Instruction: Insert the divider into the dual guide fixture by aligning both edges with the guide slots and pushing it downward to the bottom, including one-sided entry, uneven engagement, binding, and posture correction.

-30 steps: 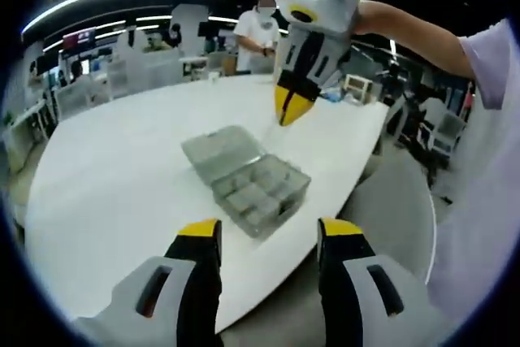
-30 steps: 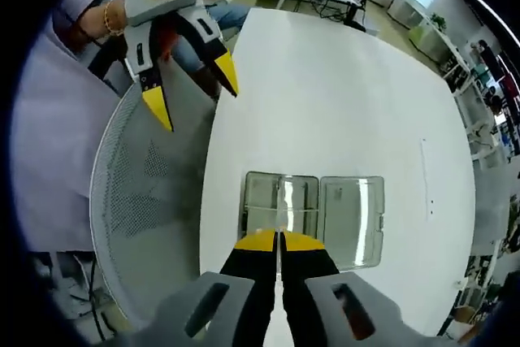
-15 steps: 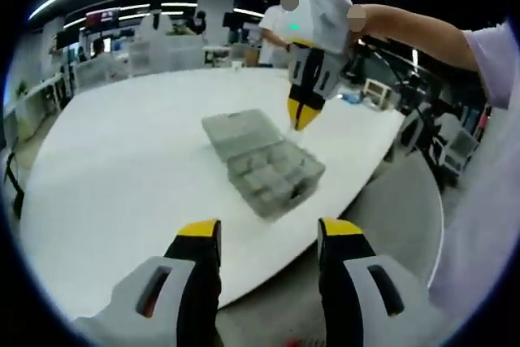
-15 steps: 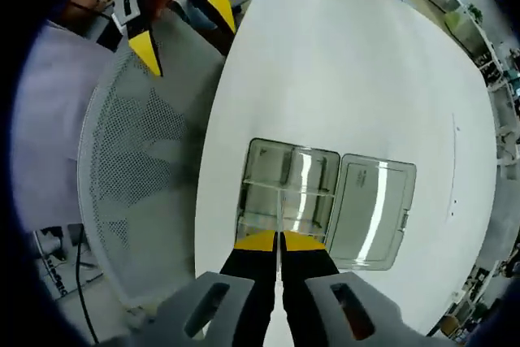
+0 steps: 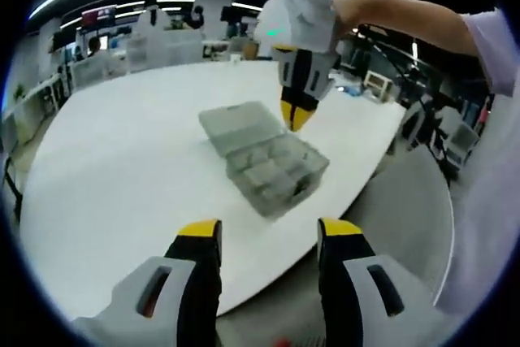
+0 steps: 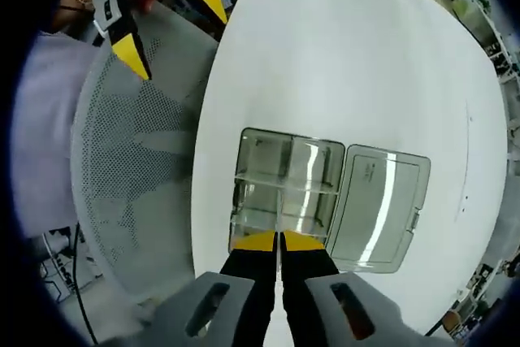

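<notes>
A clear plastic compartment box lies on the white table with its lid folded open to the side. My right gripper is shut on a thin clear divider, held edge-on just above the box's near compartments. In the left gripper view the same box sits near the table's edge, and the right gripper hangs over it pointing down. My left gripper stands open off the table's near edge, holding nothing; it also appears in the right gripper view as the left gripper.
A grey mesh chair stands beside the table under the left gripper. A person's sleeve and arm run along the right. Desks and shelves fill the room behind the table, which has bare surface to the left of the box.
The right gripper has come slightly lower and closer over the box with the divider. The left gripper stays open in about the same place.
</notes>
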`<state>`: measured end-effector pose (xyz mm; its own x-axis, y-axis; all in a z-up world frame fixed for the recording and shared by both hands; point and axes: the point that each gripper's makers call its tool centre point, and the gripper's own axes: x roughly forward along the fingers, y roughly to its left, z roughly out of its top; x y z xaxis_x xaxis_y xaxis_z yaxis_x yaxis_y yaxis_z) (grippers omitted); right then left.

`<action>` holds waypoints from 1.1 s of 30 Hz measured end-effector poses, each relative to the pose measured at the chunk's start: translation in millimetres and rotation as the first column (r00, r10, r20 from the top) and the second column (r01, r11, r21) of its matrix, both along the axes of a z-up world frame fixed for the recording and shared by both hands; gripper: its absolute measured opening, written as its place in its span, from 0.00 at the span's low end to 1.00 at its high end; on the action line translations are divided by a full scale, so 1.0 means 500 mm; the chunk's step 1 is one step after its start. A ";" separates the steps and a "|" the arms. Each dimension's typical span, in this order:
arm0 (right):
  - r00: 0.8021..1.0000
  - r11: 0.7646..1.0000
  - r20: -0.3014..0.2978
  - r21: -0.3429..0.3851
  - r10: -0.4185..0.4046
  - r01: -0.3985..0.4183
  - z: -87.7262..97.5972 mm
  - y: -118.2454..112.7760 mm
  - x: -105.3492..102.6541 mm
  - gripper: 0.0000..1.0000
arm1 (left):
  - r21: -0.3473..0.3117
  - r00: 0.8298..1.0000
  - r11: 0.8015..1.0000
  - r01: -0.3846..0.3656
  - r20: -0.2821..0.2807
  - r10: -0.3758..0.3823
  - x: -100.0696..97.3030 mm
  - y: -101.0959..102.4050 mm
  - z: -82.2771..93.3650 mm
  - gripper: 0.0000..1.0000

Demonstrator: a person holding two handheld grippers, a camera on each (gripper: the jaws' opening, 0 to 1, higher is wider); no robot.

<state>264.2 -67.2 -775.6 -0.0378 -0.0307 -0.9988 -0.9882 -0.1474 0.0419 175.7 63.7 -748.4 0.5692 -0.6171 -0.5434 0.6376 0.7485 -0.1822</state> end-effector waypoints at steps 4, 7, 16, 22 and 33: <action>1.000 1.000 -0.004 -0.014 -0.021 0.021 -0.008 -0.003 0.003 0.00 | -0.003 1.000 1.000 0.012 -0.001 -0.012 -0.004 -0.002 0.000 0.45; 0.999 0.999 -0.008 -0.026 -0.032 0.032 -0.013 -0.003 0.002 0.00 | -0.003 1.000 1.000 0.015 -0.001 -0.015 -0.006 0.001 -0.002 0.44; 0.995 0.993 -0.006 -0.066 -0.100 0.100 -0.014 0.004 0.008 0.00 | 0.000 1.000 1.000 0.022 -0.001 -0.022 -0.008 0.002 -0.003 0.44; 0.994 0.991 -0.016 -0.080 -0.108 0.107 -0.021 0.004 0.004 0.00 | 0.000 1.000 1.000 0.028 -0.002 -0.028 -0.009 0.002 -0.004 0.44; 0.992 0.986 -0.020 -0.110 -0.125 0.122 -0.030 0.002 0.000 0.00 | -0.003 1.000 1.000 0.029 -0.009 -0.029 -0.011 0.001 -0.007 0.43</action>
<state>264.3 -66.1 -790.8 -0.0749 -0.1317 -0.9885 -0.9968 -0.0173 0.0778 170.1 64.4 -751.6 0.5464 -0.6345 -0.5467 0.6570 0.7295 -0.1902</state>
